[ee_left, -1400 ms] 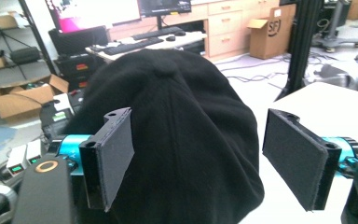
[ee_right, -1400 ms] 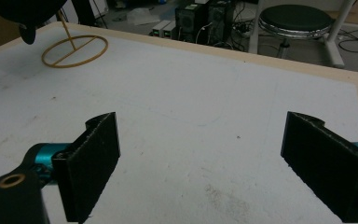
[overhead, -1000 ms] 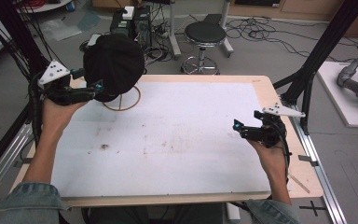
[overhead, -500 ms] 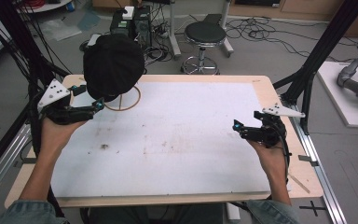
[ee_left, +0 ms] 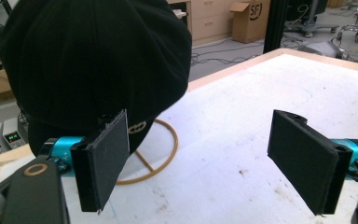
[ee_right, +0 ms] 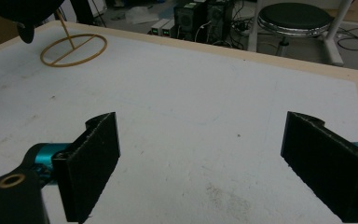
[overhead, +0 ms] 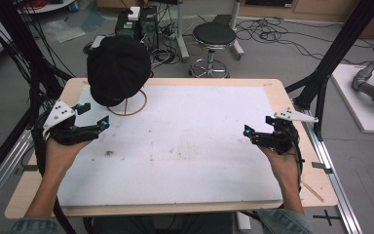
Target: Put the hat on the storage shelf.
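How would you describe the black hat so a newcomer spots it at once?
Start at the white table top and go to its far left corner. There a thin wooden stand with a ring base carries the black hat, just beyond the open left gripper. Nothing else stands on the table.

black cap [ee_left: 98, 60] cut off at the top edge, wire stand [ee_left: 154, 149] mostly hidden behind it, perhaps its stem too
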Demonstrator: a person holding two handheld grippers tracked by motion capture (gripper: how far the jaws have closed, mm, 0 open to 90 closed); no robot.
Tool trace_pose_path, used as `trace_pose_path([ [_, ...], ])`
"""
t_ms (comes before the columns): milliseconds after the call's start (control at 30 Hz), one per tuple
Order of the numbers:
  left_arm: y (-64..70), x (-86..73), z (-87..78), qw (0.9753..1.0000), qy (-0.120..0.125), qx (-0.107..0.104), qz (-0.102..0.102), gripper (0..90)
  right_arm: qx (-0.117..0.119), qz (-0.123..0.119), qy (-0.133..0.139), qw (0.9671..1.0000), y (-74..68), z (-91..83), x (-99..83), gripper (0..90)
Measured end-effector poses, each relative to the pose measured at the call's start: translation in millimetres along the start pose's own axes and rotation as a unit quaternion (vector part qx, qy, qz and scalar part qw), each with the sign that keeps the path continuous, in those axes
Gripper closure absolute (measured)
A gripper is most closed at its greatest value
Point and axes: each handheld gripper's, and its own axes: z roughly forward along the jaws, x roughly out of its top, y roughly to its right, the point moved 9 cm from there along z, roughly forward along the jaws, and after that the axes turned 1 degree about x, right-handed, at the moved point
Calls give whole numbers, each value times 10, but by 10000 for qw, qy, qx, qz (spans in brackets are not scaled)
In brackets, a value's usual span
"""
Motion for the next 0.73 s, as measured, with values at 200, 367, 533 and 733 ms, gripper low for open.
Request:
trace_pose_path([
  [200, 69, -109, -65, 10000, -34, 4, -17, 206, -8, -10, -13, 10000, 3, 14, -12, 113],
  [367, 84, -193, -100, 9999, -95, -2, -39, 206, 14, 37, -46, 10000, 4, 41, -41, 113],
  [533, 54, -248, -125, 9998, -124, 29, -122, 206, 21, 4, -60, 10000, -7, 62, -46, 113],
  [733, 65, -269, -124, 9998, -158, 19, -104, 205, 31, -13, -63, 10000, -14, 69, -44, 113],
])
